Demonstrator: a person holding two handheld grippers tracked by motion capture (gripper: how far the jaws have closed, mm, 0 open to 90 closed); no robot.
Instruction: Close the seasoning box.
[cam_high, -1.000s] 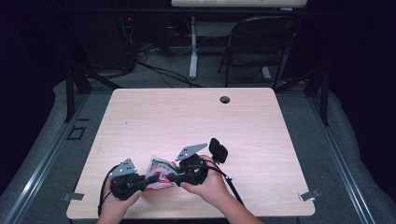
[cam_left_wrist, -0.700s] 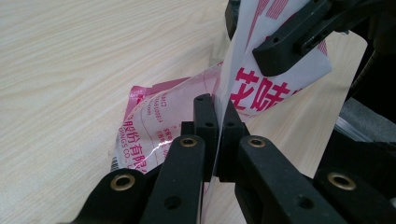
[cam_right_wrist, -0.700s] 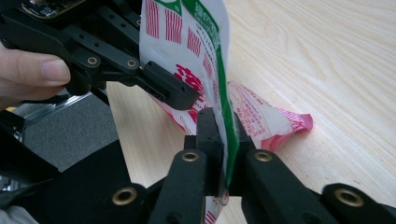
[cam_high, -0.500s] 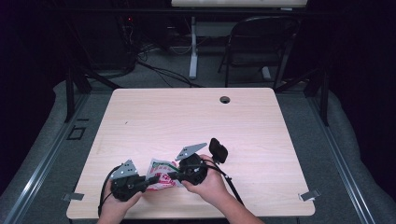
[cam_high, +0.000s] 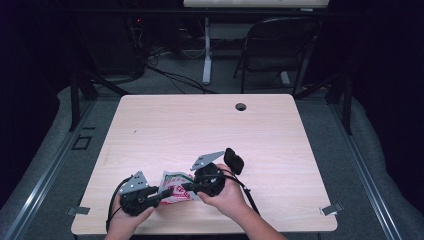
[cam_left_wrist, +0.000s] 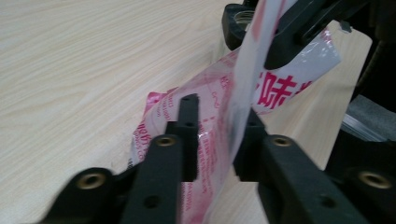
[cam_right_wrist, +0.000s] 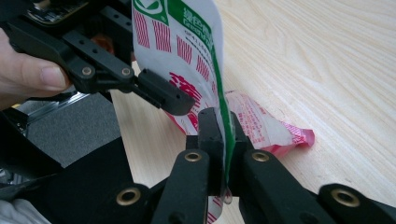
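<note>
Snack packet (cam_high: 176, 186), one only, red, white and green, sits at the lower centre of the high view near the desk's (cam_high: 210, 125) front edge, strung between the left tool (cam_high: 161, 193) and right tool (cam_high: 186, 187), its long axis running between them. In the left gripper view the packet (cam_left_wrist: 219, 140) stands between jaws that have just been opening, with a gap on the left side. In the right gripper view the right tool (cam_right_wrist: 219, 122) pinches the packet's (cam_right_wrist: 187, 51) green edge tight, so the right hand is nearer to carrying it.
</note>
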